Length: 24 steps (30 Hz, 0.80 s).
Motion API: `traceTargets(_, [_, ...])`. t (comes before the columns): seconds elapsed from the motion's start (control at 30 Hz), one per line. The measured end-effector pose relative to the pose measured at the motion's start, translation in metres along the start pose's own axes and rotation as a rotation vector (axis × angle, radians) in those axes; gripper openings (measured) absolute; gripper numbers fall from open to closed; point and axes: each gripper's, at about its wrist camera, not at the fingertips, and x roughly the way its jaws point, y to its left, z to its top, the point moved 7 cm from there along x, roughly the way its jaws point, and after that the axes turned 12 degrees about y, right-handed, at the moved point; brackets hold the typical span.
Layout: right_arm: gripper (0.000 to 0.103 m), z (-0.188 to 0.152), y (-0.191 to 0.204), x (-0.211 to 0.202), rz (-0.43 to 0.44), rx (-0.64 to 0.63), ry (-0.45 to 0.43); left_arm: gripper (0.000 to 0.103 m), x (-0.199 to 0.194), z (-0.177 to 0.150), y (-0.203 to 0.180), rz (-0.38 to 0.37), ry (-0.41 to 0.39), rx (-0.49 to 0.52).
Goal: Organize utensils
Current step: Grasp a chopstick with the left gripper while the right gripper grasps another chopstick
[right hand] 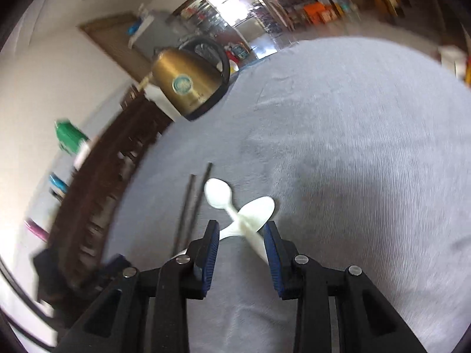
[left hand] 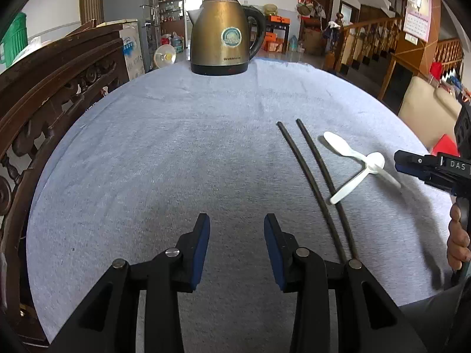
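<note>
Two white plastic spoons lie crossed on the grey-blue cloth, one (left hand: 335,144) with its bowl toward the kettle, the other (left hand: 375,161) across it. Left of them lie two black chopsticks (left hand: 312,176), nearly parallel. My left gripper (left hand: 237,223) is open over bare cloth, nothing between its fingers. My right gripper (left hand: 400,161) comes in from the right edge, just short of the spoons. In the blurred right wrist view my right gripper (right hand: 241,229) stands open above the crossed spoons (right hand: 219,192), whose handles run between the jaws; the pads do not press them. The chopsticks (right hand: 191,200) lie to their left.
A brass-coloured electric kettle (left hand: 220,32) stands at the table's far edge. A carved dark wooden chair back (left hand: 59,88) rises along the left side. A person's hand (left hand: 457,235) holds the right gripper's handle at the right edge. The cloth (left hand: 176,147) covers the round table.
</note>
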Motion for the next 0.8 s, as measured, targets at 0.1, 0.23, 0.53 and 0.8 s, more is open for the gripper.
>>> traceTargets(0.1, [0.035, 0.001, -0.001, 0.0, -0.04, -0.048, -0.002, 0.039, 0.002, 0.003, -0.001, -0.008, 0.003, 0.012])
traceTargets(0.23, [0.035, 0.012, 0.014, 0.021, -0.084, -0.177, 0.085, 0.039, 0.01, 0.013, -0.004, -0.027, 0.021, 0.038])
traceTargets(0.53, [0.035, 0.035, 0.035, 0.053, -0.092, -0.256, 0.15, 0.039, 0.038, 0.076, -0.016, -0.112, 0.093, 0.06])
traceTargets(0.8, [0.033, 0.078, 0.04, 0.073, -0.061, -0.182, 0.22, 0.039, 0.079, 0.124, -0.036, -0.154, 0.201, 0.014])
